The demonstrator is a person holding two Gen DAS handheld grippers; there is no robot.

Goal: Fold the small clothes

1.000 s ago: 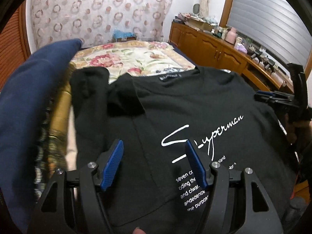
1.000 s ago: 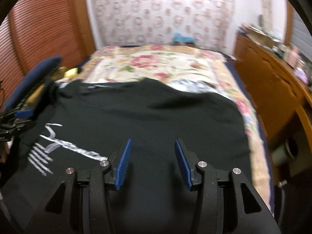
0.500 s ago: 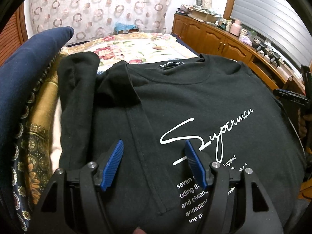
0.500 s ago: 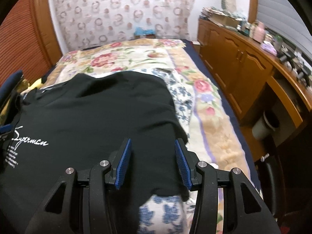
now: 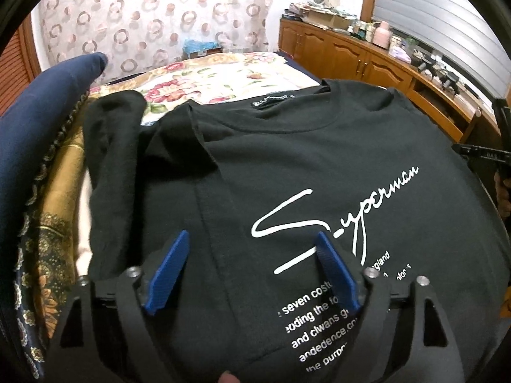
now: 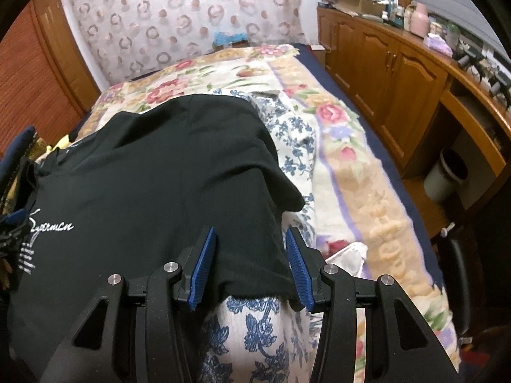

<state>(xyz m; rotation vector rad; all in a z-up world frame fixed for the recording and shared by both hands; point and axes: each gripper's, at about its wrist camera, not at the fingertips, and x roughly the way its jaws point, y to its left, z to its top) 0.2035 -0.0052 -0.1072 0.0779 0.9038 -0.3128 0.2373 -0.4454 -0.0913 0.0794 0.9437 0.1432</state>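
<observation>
Floral bedding in cream, pink and gold covers the bed [image 6: 348, 159], which runs toward a wall hung with a ring-patterned curtain [image 5: 153, 22]. Wooden cabinets [image 6: 383, 63] line the right side of the room, their top crowded with bottles and boxes, and a white bin [image 6: 445, 175] stands in an open niche below. A navy pillow [image 5: 41, 121] and a gold patterned cloth [image 5: 54, 217] lie along the left edge of the bed.

A black T-shirt [image 5: 287, 159] lies spread front-up on the bed, collar toward the curtain, with white script lettering and small lines of print on the chest. Its left sleeve is bunched and folded inward; its right edge lies over a blue-and-white flowered cloth [image 6: 255, 328].

The left tool [image 5: 252, 271] hovers over the shirt's chest, its jaws wide and having just been opening, nothing between them. The right tool [image 6: 249, 265] sits at the shirt's lower right hem with jaws partly apart; the hem lies between them, unpinched.
</observation>
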